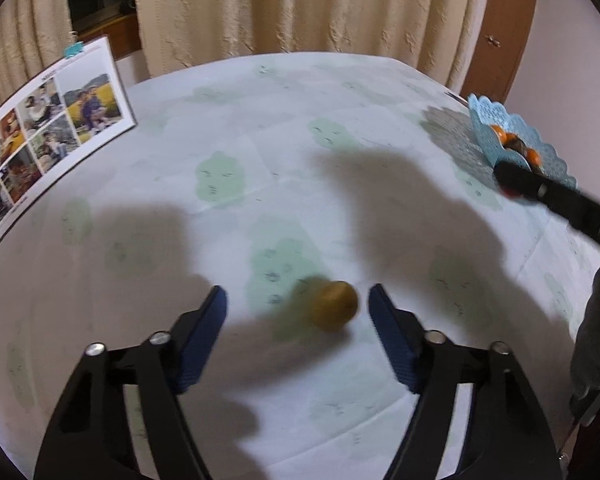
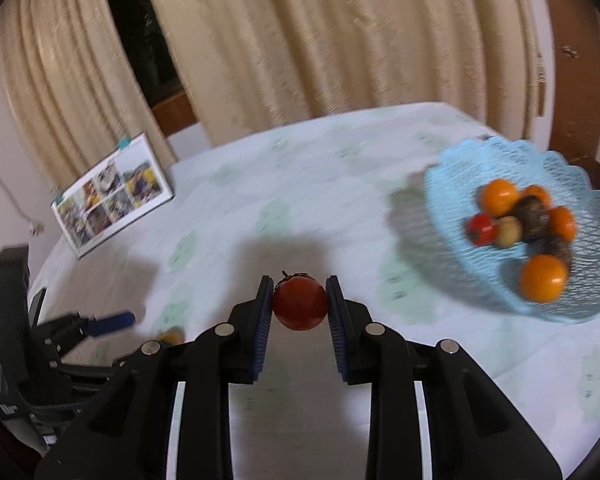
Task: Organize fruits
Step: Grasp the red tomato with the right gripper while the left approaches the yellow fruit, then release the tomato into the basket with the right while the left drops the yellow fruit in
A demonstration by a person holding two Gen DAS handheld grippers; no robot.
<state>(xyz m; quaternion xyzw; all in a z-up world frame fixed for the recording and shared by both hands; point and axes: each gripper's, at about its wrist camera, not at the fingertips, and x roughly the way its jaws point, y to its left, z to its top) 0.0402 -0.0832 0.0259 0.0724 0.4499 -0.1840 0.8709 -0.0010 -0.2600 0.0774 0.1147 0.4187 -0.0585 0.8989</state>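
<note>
1. Where the left wrist view looks down its own fingers, the left gripper [image 1: 298,300] stands wide open and holds nothing. A small brown-yellow fruit [image 1: 334,305] lies on the tablecloth [image 1: 260,120] between the blue pads, nearer the right-hand pad [image 1: 390,330] than the left one, touching neither. Its long axis seems to run roughly across the gap, though blur makes this uncertain. Far off at the right edge sits the blue basket [image 1: 488,120], partly hidden behind the other tool.

2. From the right wrist view, the right gripper [image 2: 299,302] is closed on a red tomato [image 2: 299,305], both pads pressing its sides, stem end pointing away from the camera. The blue basket [image 2: 460,168] lies ahead and to the right, well apart, already holding oranges and other fruit. Judging by this, the right hand is much the nearer to the basket, and its coming move is forward and rightward. The left tool shows at the lower left, beside the brown-yellow fruit [image 2: 170,336].
</note>
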